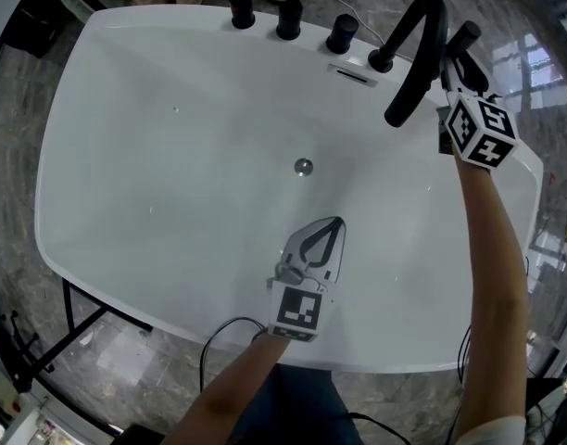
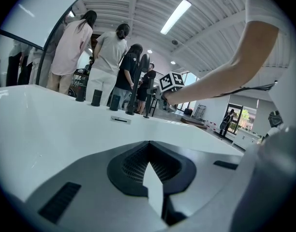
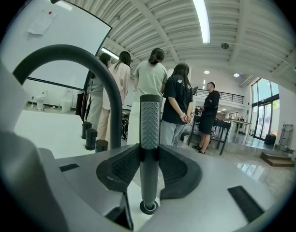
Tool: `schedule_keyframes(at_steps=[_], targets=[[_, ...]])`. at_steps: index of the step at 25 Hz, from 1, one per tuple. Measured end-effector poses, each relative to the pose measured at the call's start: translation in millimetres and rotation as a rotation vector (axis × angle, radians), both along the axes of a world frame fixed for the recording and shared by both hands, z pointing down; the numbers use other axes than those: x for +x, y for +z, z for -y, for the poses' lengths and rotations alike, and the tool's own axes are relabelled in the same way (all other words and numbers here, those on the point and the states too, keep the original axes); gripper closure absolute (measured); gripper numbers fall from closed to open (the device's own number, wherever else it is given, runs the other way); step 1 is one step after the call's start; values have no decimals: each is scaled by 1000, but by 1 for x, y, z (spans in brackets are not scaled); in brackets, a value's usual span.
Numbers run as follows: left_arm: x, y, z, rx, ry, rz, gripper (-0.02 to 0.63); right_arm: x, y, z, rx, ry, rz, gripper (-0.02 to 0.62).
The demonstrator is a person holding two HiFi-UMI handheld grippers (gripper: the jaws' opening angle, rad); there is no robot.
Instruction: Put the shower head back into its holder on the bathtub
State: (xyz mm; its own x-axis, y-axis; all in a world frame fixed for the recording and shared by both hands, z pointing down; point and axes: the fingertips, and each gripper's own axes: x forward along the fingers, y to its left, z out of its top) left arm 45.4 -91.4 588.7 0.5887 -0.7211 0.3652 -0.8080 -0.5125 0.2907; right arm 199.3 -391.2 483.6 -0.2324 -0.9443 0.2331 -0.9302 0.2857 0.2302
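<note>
The black shower head [image 3: 149, 129] stands upright between the pads of my right gripper [image 3: 149, 166], which is shut on its handle. Its lower end sits in a round black holder [image 3: 149, 207] on the tub's rim. In the head view the shower head [image 1: 464, 40] and the right gripper [image 1: 455, 68] are at the tub's far right corner, beside the curved black spout [image 1: 422, 44]. My left gripper [image 1: 332, 222] hangs over the white bathtub [image 1: 126, 26] near its front, shut with nothing in it [image 2: 149, 151].
Three black tap knobs [image 1: 289, 17] line the tub's far rim, with an overflow slot [image 1: 353, 74] next to them. A drain [image 1: 303, 166] sits mid-basin. Several people [image 3: 157, 95] stand behind the tub. Marble floor surrounds it.
</note>
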Motion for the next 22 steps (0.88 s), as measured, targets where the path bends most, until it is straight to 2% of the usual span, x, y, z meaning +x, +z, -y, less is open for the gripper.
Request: schedule_keyframes(at_steps=[10,22], targets=[[-15,-1,5,0,-40,-19,603,8,14,6,-14,32,17,471],[-11,1,2,6,-32,-23,603,17,26,3,-30,49,35,471]])
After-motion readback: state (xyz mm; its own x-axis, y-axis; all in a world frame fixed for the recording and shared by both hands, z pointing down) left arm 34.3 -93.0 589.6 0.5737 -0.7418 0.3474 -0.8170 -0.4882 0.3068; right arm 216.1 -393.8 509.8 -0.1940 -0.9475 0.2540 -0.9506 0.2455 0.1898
